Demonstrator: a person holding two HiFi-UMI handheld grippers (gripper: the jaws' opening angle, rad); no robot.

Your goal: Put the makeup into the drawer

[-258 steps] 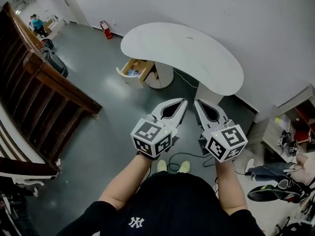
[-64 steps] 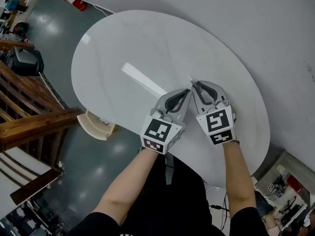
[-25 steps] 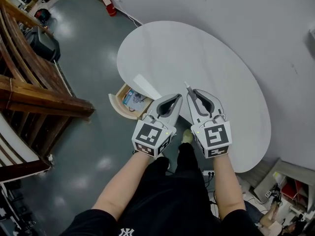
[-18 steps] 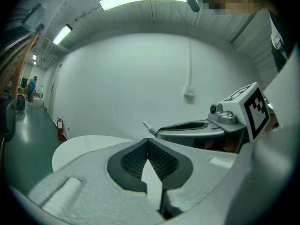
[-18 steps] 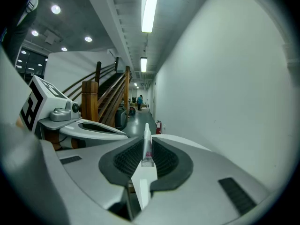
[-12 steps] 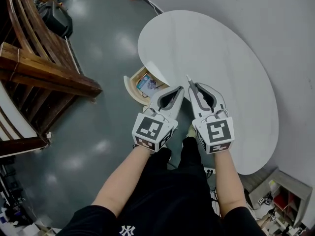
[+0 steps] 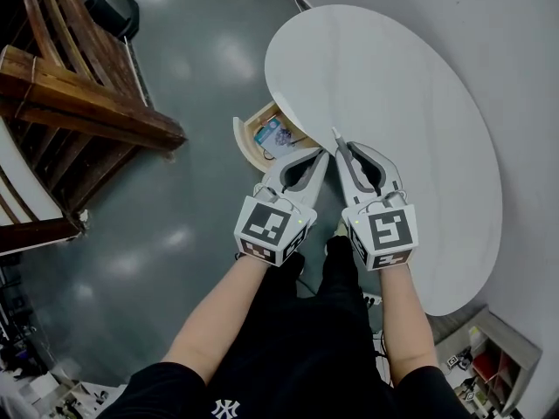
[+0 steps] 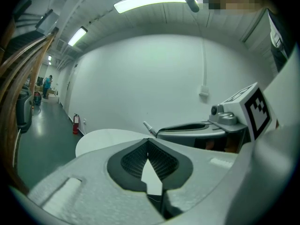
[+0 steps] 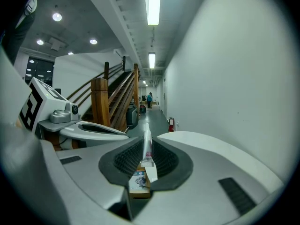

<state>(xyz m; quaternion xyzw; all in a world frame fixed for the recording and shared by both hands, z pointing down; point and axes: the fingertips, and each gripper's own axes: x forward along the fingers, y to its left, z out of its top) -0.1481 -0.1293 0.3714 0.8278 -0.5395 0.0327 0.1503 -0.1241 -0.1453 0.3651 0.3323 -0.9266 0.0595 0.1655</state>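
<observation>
While the slim white makeup tube with pink lettering (image 9: 147,149) is held clamped between the jaws of the right tool (image 7: 341,149), it is carried in the air at the near edge of the white oval surface (image 7: 410,94), with its tip projecting past the jaw tips. The left tool (image 8: 148,140) is held just beside the right one. Its jaws are closed on each other, and nothing is gripped.

Below the edge of the surface, the light wooden curved-front drawer (image 7: 238,140) stands pulled open. A blue-printed packet (image 7: 269,134) is seen lying inside.

A few seconds earlier both tools were positioned over the middle of the surface, and only a corner of the drawer was visible. Since then the tools have been withdrawn to the edge, and the drawer interior has been brought into view ahead of them.

Pick-up is therefore judged complete and transfer is under way. The tube is yet to be lowered over the drawer opening and released.
</observation>
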